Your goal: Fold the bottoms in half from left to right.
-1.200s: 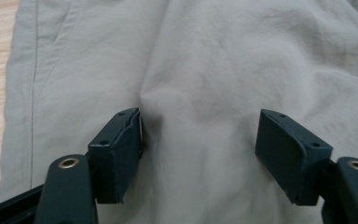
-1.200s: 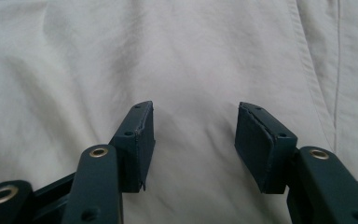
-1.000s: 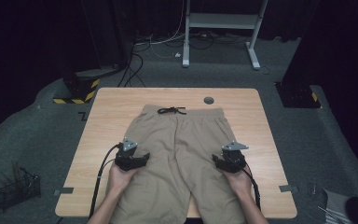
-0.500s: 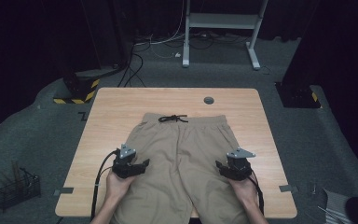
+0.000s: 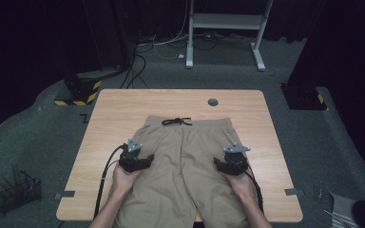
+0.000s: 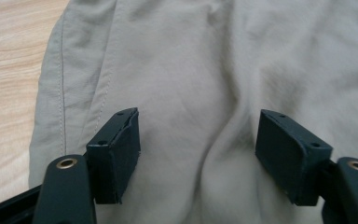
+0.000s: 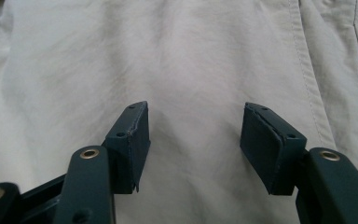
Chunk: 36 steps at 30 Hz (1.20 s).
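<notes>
My forearms come in over the near edge of the wooden table [image 5: 109,118], and everything I handle lies on the khaki shorts [image 5: 183,161] spread flat across it, legs toward me and waistband away. My left gripper [image 5: 145,160] sits on the shorts' left leg, close to the outer seam; in the left gripper view [image 6: 196,144] its jaws stand wide apart with only loose, creased cloth lying between them, nothing pinched. My right gripper [image 5: 221,164] rests on the shorts' right leg, level with the other one and well apart from it. Its jaws have just been opening, and in the right gripper view [image 7: 193,140] they stand spread over smooth fabric beside the side seam, the pads gripping nothing. Beyond both grippers, at the middle of the shorts' waistband, lies the black drawstring [image 5: 177,121], tied in a bow. Farther still, past the waistband, a small round grommet [image 5: 213,102] is set in the tabletop.
</notes>
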Tool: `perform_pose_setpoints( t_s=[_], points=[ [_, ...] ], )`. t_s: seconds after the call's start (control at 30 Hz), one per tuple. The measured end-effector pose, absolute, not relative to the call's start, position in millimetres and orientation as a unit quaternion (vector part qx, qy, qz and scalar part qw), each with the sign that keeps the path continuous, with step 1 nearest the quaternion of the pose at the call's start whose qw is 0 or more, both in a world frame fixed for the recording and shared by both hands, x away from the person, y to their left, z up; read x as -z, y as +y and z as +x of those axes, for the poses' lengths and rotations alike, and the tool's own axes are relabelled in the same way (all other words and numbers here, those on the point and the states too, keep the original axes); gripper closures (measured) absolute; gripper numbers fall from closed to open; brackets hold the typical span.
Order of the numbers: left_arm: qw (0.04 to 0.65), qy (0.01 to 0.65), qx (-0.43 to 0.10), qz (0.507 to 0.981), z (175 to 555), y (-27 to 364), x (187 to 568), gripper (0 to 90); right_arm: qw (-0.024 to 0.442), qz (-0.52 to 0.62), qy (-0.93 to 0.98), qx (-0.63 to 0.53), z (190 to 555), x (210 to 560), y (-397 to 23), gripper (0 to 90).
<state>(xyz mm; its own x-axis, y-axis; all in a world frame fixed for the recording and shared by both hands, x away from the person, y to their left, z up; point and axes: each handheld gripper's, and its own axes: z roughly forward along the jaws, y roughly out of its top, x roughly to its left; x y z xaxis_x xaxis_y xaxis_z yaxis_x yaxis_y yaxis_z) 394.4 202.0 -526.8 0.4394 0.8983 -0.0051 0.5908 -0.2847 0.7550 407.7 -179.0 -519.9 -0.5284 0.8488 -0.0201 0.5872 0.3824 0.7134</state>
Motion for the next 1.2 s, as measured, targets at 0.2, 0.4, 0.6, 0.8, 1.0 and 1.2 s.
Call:
perform_pose_setpoints(
  t_s=[0.2,0.4,0.6,0.8,1.0,1.2],
  points=[
    [0.371,0.484,-0.200,0.767,361,200,527,30.8,0.197,0.435,0.808,-0.344,381,522,-193,42.1],
    [0.376,0.483,-0.190,0.767,358,201,517,32.2,0.187,0.434,0.819,-0.324,372,515,-196,41.4],
    [0.372,0.486,-0.210,0.763,394,193,507,32.7,0.189,0.432,0.806,-0.358,397,502,-175,42.2],
    [0.354,0.496,-0.211,0.764,406,195,524,33.8,0.184,0.441,0.811,-0.337,415,519,-166,40.7],
    [0.350,0.484,-0.224,0.770,384,188,527,32.0,0.189,0.429,0.813,-0.345,397,521,-175,40.5],
    [0.359,0.475,-0.213,0.774,353,186,527,31.0,0.189,0.422,0.816,-0.345,370,522,-183,40.3]
  ],
)
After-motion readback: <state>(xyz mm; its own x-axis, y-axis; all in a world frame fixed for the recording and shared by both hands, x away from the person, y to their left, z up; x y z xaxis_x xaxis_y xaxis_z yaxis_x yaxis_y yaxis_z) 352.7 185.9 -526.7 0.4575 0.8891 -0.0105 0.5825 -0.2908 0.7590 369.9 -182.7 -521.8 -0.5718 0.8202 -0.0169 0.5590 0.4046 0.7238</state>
